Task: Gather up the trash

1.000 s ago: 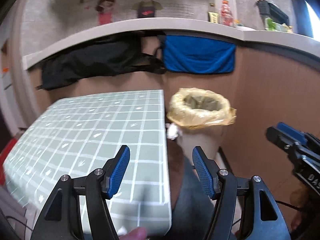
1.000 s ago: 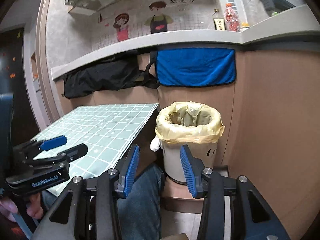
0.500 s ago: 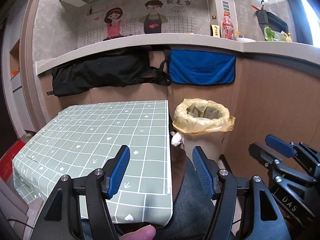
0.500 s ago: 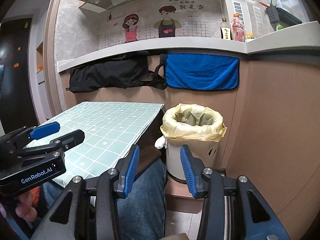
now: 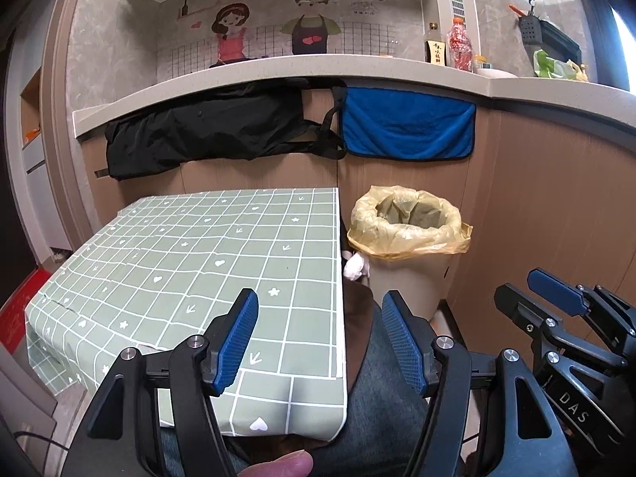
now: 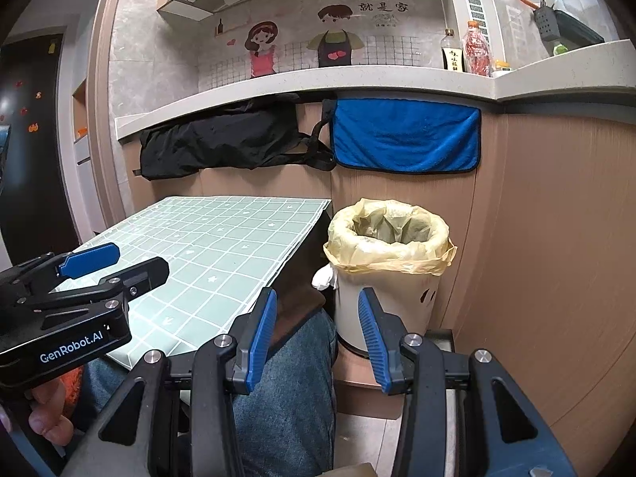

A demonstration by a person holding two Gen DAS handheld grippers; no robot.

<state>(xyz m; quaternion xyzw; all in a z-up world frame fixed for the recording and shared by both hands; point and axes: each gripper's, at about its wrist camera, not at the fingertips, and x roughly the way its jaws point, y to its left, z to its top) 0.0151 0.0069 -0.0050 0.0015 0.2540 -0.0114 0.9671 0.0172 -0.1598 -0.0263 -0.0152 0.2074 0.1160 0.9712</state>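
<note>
A beige trash bin (image 5: 405,274) lined with a yellow bag (image 5: 409,218) stands on the floor right of the green checked table (image 5: 206,262); it also shows in the right wrist view (image 6: 389,290). A white crumpled tissue (image 5: 355,266) hangs between the bin and the table edge, also seen in the right wrist view (image 6: 324,276). My left gripper (image 5: 320,342) is open and empty above the table's near right corner. My right gripper (image 6: 316,336) is open and empty, held low in front of the bin.
A black bag (image 5: 206,131) and a blue towel (image 5: 409,127) hang under the counter (image 5: 278,67) behind the table. Bottles (image 5: 457,47) stand on the counter. A wooden wall panel (image 6: 556,238) is to the right. The person's jeans-clad leg (image 6: 286,397) is below.
Both grippers pulled back and tilted up, so the table and bin look farther and more of the wall shows. Both stayed open and empty.
</note>
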